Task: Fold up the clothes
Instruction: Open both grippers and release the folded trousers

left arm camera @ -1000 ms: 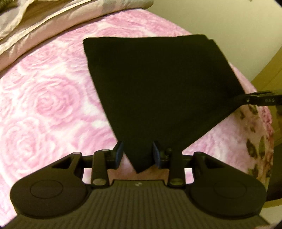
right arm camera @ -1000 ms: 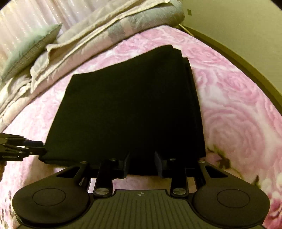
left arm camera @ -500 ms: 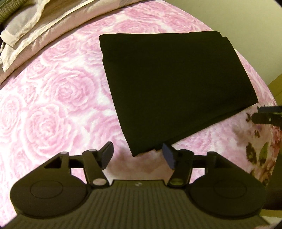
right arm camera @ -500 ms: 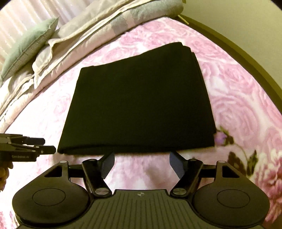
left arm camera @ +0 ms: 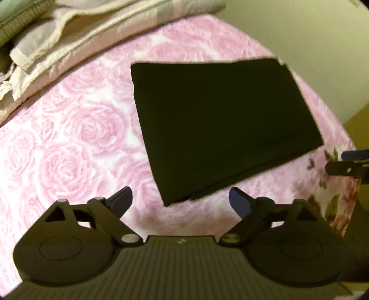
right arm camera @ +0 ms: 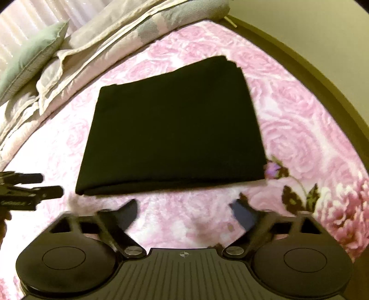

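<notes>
A bed (right arm camera: 299, 129) is covered with a pink rose-patterned spread. A folded black garment (right arm camera: 173, 129) is laid flat on it; rumpled beige bedding (right arm camera: 120, 34) is heaped behind.

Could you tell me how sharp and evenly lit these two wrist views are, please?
Left wrist view: warm, dim light; the black garment is a detail-less dark patch, its near edge softly blurred; fisheye bends the pink rose bedspread. Right wrist view: the right gripper fingers are smeared by motion blur; the curtain top left is glaring white.
</notes>
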A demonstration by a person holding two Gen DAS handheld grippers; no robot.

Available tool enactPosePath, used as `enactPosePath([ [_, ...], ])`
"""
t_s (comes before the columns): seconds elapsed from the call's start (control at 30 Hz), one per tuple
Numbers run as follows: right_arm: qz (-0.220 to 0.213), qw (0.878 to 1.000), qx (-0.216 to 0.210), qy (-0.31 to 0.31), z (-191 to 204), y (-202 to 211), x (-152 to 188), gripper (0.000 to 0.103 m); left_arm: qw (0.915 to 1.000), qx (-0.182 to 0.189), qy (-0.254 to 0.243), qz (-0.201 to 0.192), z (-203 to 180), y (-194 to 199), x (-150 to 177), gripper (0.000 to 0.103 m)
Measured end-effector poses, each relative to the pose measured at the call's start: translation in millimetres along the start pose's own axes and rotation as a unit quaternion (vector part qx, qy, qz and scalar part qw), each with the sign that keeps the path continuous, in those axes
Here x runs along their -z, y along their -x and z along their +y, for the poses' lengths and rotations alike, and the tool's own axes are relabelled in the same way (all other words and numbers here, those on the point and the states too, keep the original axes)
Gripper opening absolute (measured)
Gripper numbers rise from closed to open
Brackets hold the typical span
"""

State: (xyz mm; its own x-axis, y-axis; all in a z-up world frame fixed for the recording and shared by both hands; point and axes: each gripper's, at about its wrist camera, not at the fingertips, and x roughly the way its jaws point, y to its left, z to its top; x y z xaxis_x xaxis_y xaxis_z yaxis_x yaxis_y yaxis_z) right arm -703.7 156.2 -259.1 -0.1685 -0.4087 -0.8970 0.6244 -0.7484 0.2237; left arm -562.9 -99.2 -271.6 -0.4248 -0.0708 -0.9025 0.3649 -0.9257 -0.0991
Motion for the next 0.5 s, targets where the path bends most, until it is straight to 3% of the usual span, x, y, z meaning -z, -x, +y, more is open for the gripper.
enactPosePath([
  [0.13, -0.003, 1.0, 0.017, 0.026, 7.8, 5.5, -2.6, 0.099, 0.9989, -0.008, 0.031, -0.033, -5.6, 16.8, 9.2, 0.095],
  [0.27, -0.015, 0.998, 0.033, 0.057, 18.2, 12.6, 3.4, 0.099, 0.9971, -0.007, 0.065, -0.038, -8.8, 26.8, 18.6, 0.095],
  [0.5, -0.039, 0.998, 0.053, 0.001, 36.7, 45.9, 29.0, 0.099, 0.9985, -0.001, 0.03, -0.045, -27.5, 61.5, 43.7, 0.095],
])
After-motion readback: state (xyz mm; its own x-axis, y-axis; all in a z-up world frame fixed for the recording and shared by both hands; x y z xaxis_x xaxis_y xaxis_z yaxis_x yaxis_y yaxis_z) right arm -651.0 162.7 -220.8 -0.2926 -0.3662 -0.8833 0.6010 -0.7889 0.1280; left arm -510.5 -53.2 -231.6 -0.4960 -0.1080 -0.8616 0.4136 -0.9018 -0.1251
